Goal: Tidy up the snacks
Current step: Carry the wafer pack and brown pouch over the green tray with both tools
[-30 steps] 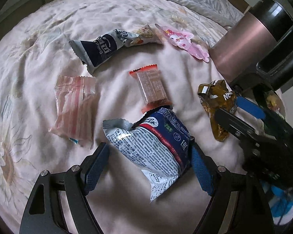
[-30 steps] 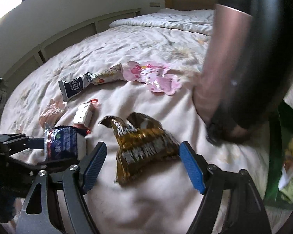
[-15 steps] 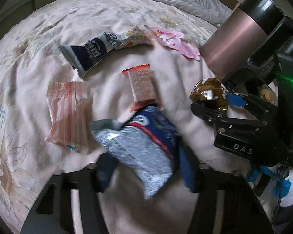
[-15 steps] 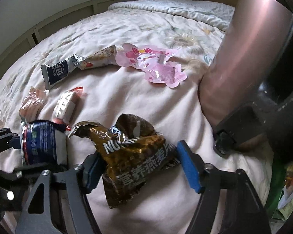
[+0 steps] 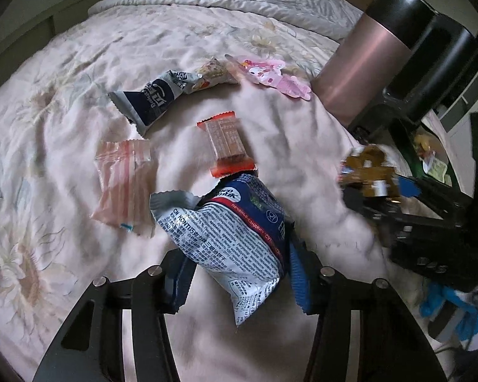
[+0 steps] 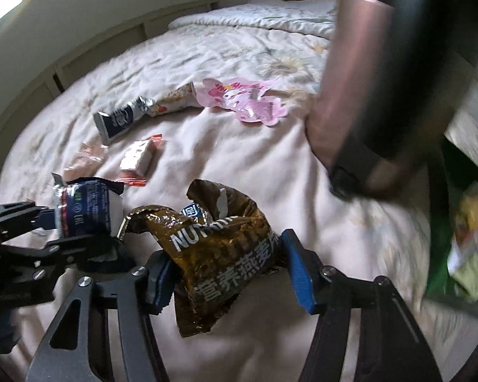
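My left gripper [image 5: 237, 270] is shut on a blue and white biscuit packet [image 5: 229, 232] and holds it just above the bedspread; it also shows in the right wrist view [image 6: 86, 210]. My right gripper [image 6: 226, 273] is shut on a brown oat-snack packet [image 6: 220, 254], lifted off the bed; the same packet shows in the left wrist view [image 5: 369, 172]. On the bed lie an orange wafer bar [image 5: 228, 143], a pink striped bag [image 5: 126, 178], a dark blue packet [image 5: 153, 102], a small beige packet [image 5: 212, 74] and a pink cartoon pouch [image 5: 274, 76].
A tall rose-coloured tumbler with a black lid [image 5: 376, 57] stands on the bed at the right. A green bag holding snacks [image 6: 462, 242] sits beyond the bed's right edge. A folded quilt [image 5: 239, 3] lies at the far end.
Both grippers closed from open onto their packets and lifted them off the bedspread. The left view has pulled back a little.
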### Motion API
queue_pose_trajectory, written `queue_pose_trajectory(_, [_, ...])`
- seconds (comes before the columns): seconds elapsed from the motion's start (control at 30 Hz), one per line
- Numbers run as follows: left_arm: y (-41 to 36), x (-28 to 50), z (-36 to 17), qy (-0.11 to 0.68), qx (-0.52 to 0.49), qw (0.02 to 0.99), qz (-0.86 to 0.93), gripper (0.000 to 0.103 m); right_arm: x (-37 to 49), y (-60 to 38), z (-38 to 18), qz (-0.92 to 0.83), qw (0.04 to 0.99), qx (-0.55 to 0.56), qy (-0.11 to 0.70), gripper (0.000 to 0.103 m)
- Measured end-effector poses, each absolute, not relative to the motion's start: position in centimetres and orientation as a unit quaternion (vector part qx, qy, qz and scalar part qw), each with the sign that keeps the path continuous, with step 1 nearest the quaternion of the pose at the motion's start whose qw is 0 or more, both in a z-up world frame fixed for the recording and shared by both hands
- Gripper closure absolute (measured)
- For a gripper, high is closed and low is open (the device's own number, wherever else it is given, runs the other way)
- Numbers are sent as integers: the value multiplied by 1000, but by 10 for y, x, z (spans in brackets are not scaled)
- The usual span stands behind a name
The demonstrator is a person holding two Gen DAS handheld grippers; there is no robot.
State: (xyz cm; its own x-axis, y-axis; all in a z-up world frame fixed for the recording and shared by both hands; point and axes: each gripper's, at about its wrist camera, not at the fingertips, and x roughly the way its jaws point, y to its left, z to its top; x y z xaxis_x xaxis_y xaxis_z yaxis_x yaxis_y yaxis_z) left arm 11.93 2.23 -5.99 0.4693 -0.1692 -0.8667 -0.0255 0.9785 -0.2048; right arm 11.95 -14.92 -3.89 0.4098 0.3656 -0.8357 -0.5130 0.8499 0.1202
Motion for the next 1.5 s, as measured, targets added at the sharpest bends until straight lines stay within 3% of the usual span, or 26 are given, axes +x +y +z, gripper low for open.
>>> queue_pose_trajectory(0.33, [-27, 96, -39, 506, -22, 859, -78, 57, 73, -240, -16, 218, 853, 15, 474, 35])
queue_pose_trajectory(0.77, [-194, 106, -3, 483, 60, 839, -243, 57, 60, -412, 13, 68, 895, 79, 433, 35])
queue_pose_trajectory(1.1, [-320, 179, 29, 432, 110, 844, -298, 57, 121, -507, 25, -6, 914, 67, 401, 35])
queue_pose_trajectory(1.5, [-378, 225, -5, 438, 146, 838, -291, 57, 220, -541, -7, -25, 903, 0, 429, 35])
